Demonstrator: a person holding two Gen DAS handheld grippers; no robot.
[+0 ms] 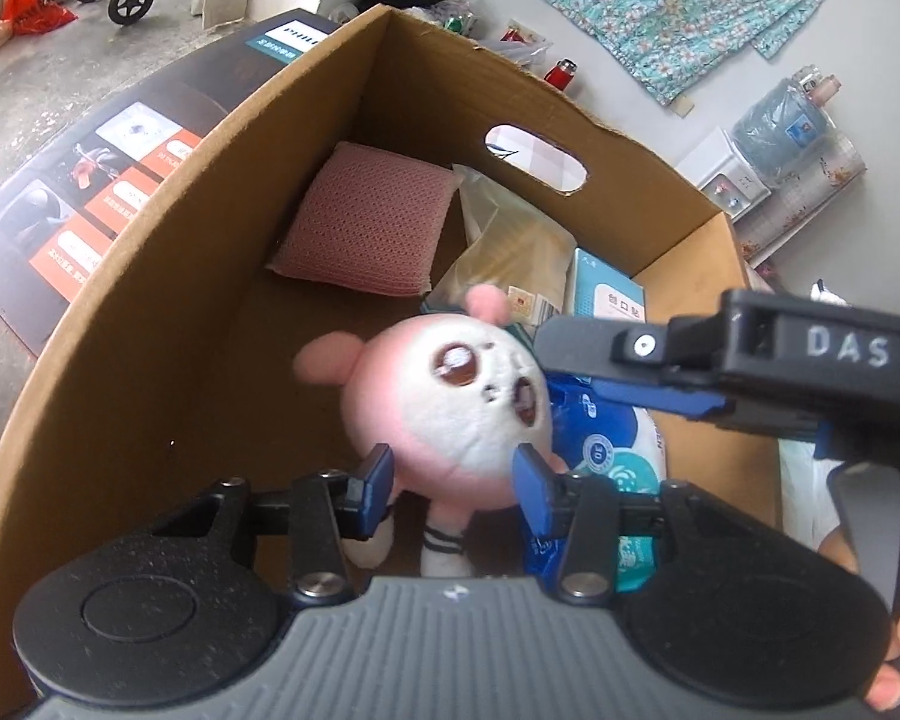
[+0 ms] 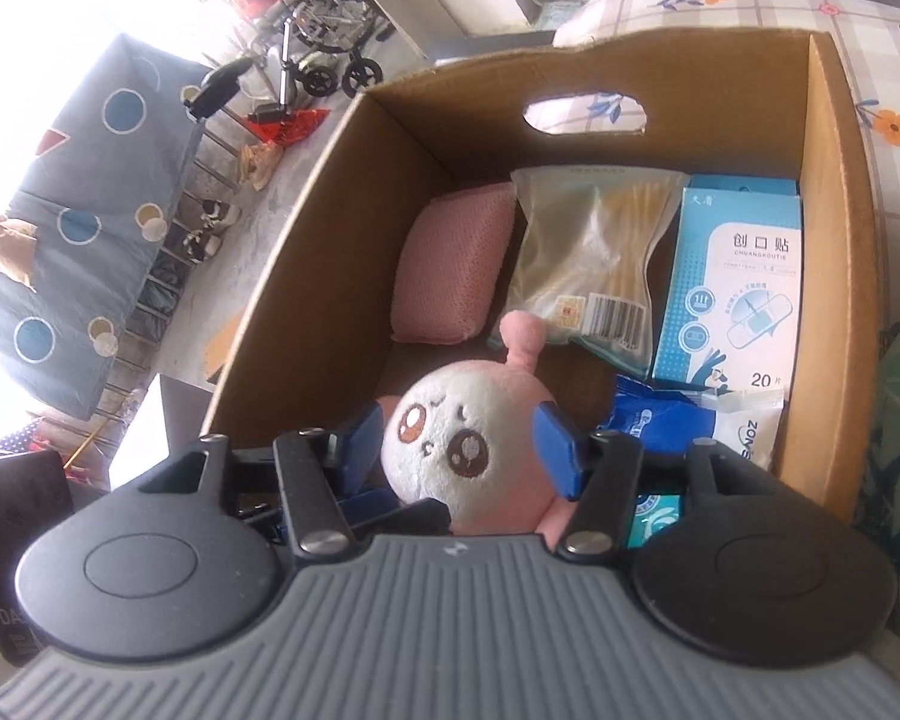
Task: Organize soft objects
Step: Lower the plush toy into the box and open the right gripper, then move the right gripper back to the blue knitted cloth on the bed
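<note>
A pink and white plush toy (image 1: 450, 408) with brown eyes is inside a cardboard box (image 1: 150, 360), near its front. My left gripper (image 1: 453, 480) has its blue pads on either side of the toy's lower body, shut on it. My right gripper (image 2: 462, 444) is shut on the toy's round head (image 2: 450, 438); it shows in the left wrist view as a black tool (image 1: 720, 360) coming in from the right. A pink knitted sponge pad (image 2: 450, 264) lies at the box's far left.
The box (image 2: 834, 240) also holds a clear bag of cotton swabs (image 2: 582, 258), a blue plaster box (image 2: 738, 276) and blue wipe packs (image 2: 690, 420). It stands on a floral cloth (image 2: 882, 90). A dark printed carton (image 1: 102, 180) lies left of the box.
</note>
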